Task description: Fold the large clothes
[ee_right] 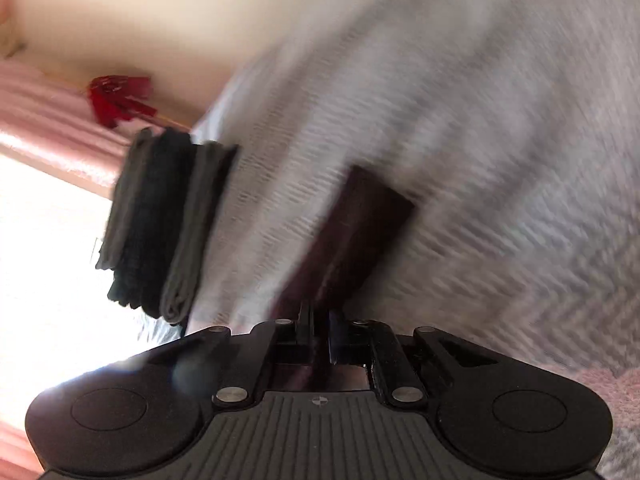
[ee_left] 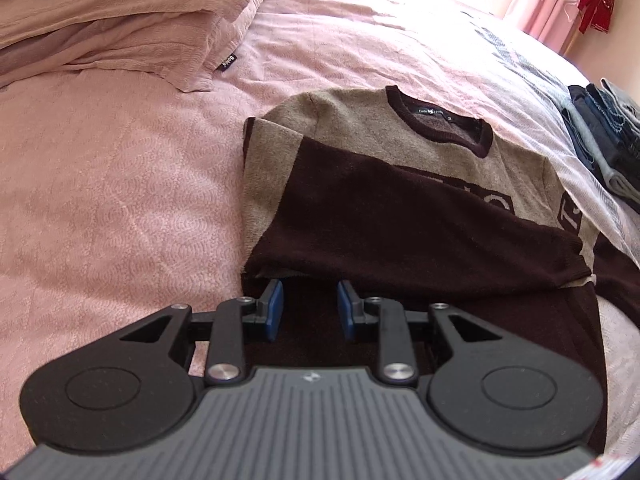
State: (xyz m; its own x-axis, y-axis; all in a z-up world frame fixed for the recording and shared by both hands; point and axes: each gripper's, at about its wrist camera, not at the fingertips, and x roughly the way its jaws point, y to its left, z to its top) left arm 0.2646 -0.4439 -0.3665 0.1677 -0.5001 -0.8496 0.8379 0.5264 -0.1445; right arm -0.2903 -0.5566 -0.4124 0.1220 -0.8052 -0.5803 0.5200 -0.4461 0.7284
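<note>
A knitted sweater in dark brown and grey-beige (ee_left: 384, 200) lies flat on a bed covered with a pink textured bedspread (ee_left: 120, 208). Its dark round collar, with a small black label inside, points toward the far side of the bed. One dark brown sleeve is folded across the chest, partly covering blocky lettering on the front.

The left gripper (ee_left: 308, 310), a black two-finger tool with blue pads (ee_left: 275, 308), sits at the sweater's near hem. Its jaws stand moderately apart, with only dark knit fabric beneath the gap, and they hold nothing.

To the right of the sweater, a stack of folded denim and grey clothes (ee_left: 604, 148) rests on a pale grey-white woven blanket (ee_left: 532, 80). A crumpled pink pillowcase (ee_left: 132, 32) lies at the far left, and a red fabric bow (ee_left: 596, 0) hangs on a pink curtain by the window.

The right wrist view is heavily blurred. The right gripper (ee_right: 318, 324) has its fingers drawn nearly together around a strip of dark brown fabric of the sweater, which stretches away from it over the pale blanket. The folded stack appears to its left.
</note>
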